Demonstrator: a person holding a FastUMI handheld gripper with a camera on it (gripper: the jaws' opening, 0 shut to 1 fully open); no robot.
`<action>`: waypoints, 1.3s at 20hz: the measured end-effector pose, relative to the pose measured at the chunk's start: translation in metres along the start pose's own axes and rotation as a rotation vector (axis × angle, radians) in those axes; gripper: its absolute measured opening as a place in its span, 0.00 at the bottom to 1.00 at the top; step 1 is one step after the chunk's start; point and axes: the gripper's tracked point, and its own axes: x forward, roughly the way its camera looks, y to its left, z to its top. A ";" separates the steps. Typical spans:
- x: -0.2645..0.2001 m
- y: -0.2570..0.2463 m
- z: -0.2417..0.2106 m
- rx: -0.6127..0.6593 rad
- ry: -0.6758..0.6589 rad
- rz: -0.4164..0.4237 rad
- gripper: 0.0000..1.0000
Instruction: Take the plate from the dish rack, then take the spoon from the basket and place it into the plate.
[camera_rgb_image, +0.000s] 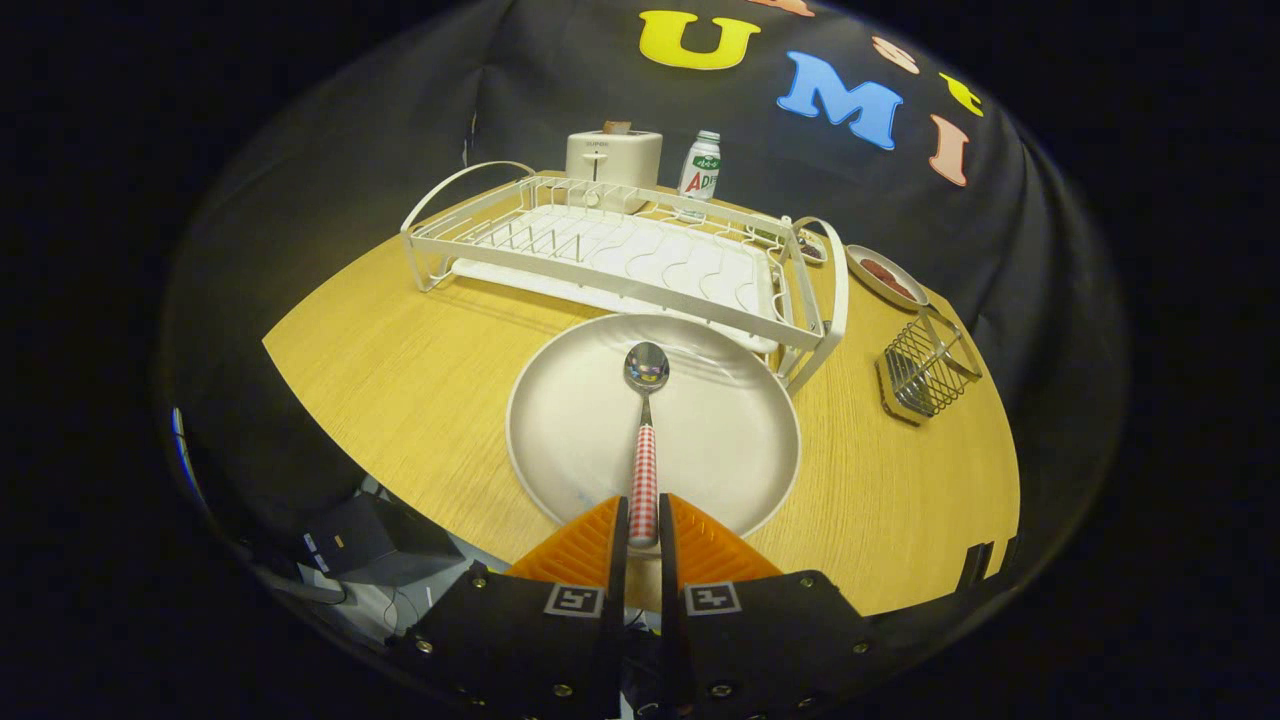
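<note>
The plate is already set on the table near the rack, and the spoon is held over it, pinched by the closed gripper, only release remaining

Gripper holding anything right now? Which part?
Yes. The gripper is shut on the spoon, both fingers pressing the near end of its red-checked handle; the bowl points ahead over the plate.

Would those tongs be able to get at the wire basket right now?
Probably not yet: the tongs are shut on the checked-handled spoon over the round white plate. The wire basket itself stands unobstructed on the wooden table.
</note>
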 end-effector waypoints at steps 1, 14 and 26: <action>0.000 -0.001 0.000 -0.008 -0.001 -0.005 0.18; -0.045 -0.035 0.071 -0.008 -0.193 -0.055 0.28; -0.156 -0.129 0.216 0.071 -0.579 -0.226 0.29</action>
